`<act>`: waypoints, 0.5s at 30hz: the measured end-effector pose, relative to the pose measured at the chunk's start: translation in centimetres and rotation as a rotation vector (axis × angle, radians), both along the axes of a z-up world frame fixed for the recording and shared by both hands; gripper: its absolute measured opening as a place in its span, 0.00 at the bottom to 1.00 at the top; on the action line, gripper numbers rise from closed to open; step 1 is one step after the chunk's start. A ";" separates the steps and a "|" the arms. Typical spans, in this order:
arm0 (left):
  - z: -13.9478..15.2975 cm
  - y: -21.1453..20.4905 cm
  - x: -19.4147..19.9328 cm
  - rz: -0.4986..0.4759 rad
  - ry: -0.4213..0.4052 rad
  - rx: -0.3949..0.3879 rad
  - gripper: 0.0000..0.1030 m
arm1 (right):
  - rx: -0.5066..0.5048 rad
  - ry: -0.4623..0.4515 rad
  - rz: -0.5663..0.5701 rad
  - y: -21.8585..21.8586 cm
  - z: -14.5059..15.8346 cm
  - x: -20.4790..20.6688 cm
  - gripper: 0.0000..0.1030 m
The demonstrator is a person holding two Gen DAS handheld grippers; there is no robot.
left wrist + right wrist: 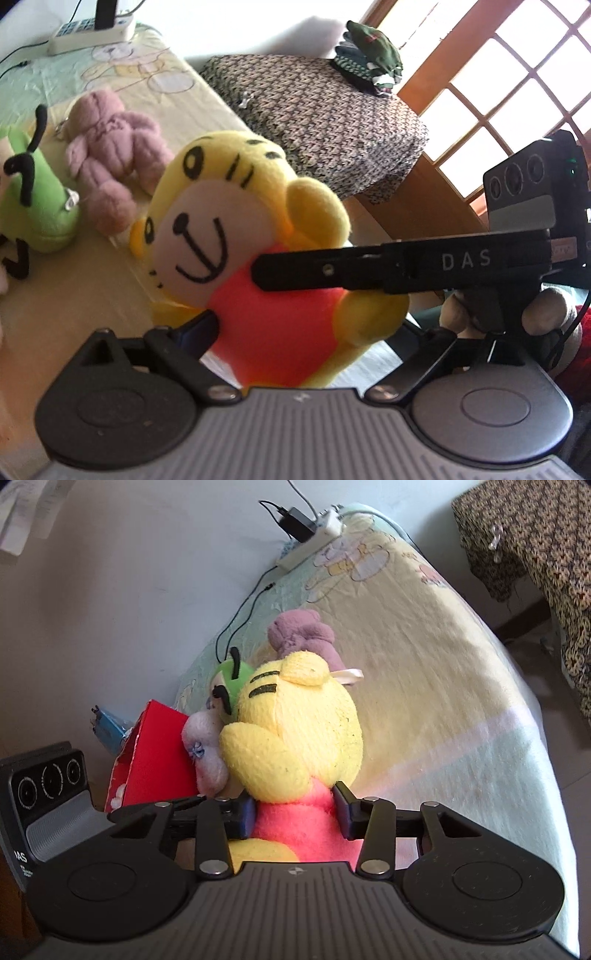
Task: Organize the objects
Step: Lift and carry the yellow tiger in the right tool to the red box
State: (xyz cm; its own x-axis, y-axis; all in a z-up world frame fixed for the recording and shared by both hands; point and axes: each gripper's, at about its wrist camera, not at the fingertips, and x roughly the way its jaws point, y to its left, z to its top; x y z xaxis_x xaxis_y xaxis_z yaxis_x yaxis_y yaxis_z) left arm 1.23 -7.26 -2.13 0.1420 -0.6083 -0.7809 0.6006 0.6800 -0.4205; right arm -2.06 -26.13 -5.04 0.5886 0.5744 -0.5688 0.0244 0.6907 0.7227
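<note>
A yellow tiger plush in a red shirt [236,229] hangs above the bed between both grippers. In the right wrist view I see its back [299,731]. My right gripper [295,812] is shut on its red body, with both pads pressing in. One right finger [325,271] crosses the plush's chest in the left wrist view. My left gripper [306,326] stands wide around the plush's lower body. Its left pad [201,326] is at the red side, its other finger is hidden behind a yellow paw, and no squeeze shows.
A pink plush [110,155], a green plush [40,206] and a pale lilac plush [207,753] lie on the yellow bedsheet [424,701]. A red box [155,753] sits by the wall. A power strip [314,535] lies at the bed's far end. A cloth-covered table [325,122] holds folded clothes [369,55].
</note>
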 end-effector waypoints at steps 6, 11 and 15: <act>2.3 0.1 -1.7 -0.011 -0.070 -0.034 0.91 | 0.043 -0.063 -0.019 -0.5 1.6 -1.6 0.42; 4.9 1.4 -3.1 0.021 -0.170 -0.046 0.91 | 0.081 -0.153 -0.011 0.2 3.5 -2.0 0.42; 6.9 3.6 -3.7 0.076 -0.240 -0.058 0.91 | 0.128 -0.209 0.011 1.7 4.9 -1.2 0.42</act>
